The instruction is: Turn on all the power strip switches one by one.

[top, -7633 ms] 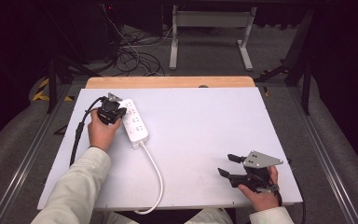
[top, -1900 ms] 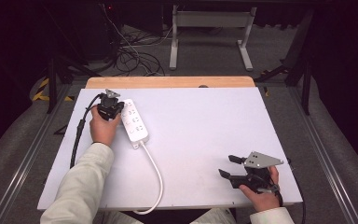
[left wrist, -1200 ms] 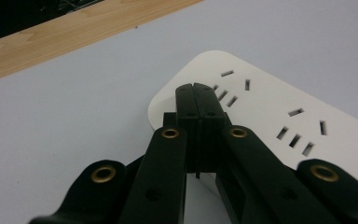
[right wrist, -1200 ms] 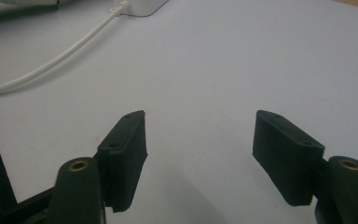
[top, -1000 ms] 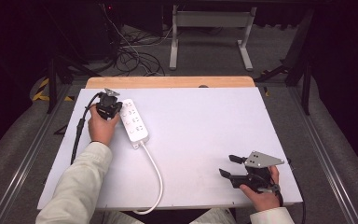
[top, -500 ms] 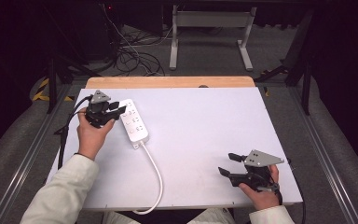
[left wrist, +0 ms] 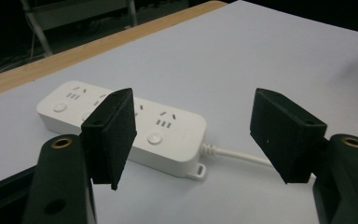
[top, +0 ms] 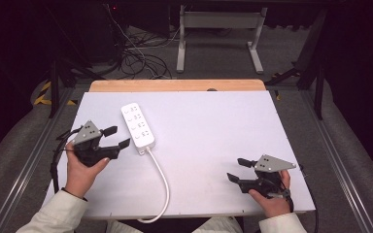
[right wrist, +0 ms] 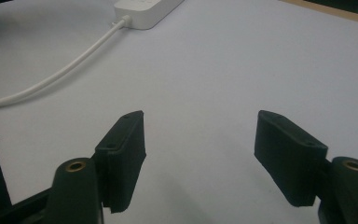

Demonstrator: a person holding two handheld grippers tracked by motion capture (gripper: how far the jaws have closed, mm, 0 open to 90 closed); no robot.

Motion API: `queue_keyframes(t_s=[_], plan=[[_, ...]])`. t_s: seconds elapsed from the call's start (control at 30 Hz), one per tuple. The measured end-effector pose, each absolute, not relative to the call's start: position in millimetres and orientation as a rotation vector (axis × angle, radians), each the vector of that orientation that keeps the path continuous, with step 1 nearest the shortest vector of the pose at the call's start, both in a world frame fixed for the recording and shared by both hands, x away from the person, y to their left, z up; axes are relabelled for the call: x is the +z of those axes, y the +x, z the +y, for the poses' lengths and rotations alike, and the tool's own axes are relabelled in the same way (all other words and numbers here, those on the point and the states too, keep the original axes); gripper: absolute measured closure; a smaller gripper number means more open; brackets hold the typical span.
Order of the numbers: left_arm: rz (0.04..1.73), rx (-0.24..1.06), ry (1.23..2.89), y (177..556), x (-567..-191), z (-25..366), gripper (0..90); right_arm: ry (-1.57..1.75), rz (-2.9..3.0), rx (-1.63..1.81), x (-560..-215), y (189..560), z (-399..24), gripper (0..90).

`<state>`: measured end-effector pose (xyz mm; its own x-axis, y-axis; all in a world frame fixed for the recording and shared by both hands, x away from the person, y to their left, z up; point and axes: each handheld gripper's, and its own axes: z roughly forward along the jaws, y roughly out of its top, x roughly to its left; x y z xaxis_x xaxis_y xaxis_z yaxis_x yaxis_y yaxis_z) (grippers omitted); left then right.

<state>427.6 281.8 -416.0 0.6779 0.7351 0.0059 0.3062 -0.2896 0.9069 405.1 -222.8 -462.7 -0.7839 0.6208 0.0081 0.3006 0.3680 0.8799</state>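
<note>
The white power strip lies flat on the white tabletop, in its far-left part, near the wooden strip along the far edge. In the high view its long axis runs from far-left to near-right, only slightly off the line from the far edge to the near edge. Its sockets and round buttons face up. The white cord leaves the near end, runs toward the person and curves over the near edge of the tabletop.

The left tongs sit just left of the strip's near end, apart from it, with nothing between the pads. Their jaws have just been opening and now stand wide. The left hand holds them from below and behind, forearm in a pale sleeve coming up from the bottom left, the tips pointing right toward the strip. In the left gripper view the strip lies across the picture beyond the two black pads, and the cord end points right.

The right tongs rest low at the near-right part of the tabletop, well apart from the strip, jaws wide and empty, tips pointing left. The right hand grips them from the near side. In the right gripper view bare tabletop lies between the pads, with the cord and the strip's end at the upper left.

No brand or readable writing shows on the strip; only socket slots and buttons can be made out.
</note>
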Motion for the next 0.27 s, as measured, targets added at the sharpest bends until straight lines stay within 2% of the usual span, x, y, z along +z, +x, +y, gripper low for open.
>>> queue_keyframes(t_s=[0.17, 0.27], plan=[[0.747, 0.536, 1.895, 404.5, -428.5, 288.0, 29.2, 0.811, 2.304, 1.391, -462.3, 404.8, -223.4, 33.9], [0.702, 0.568, 1.949, 395.2, -446.3, 290.4, 33.6, 0.814, 2.303, 1.391, -462.4, 404.6, -223.9, 33.9]])
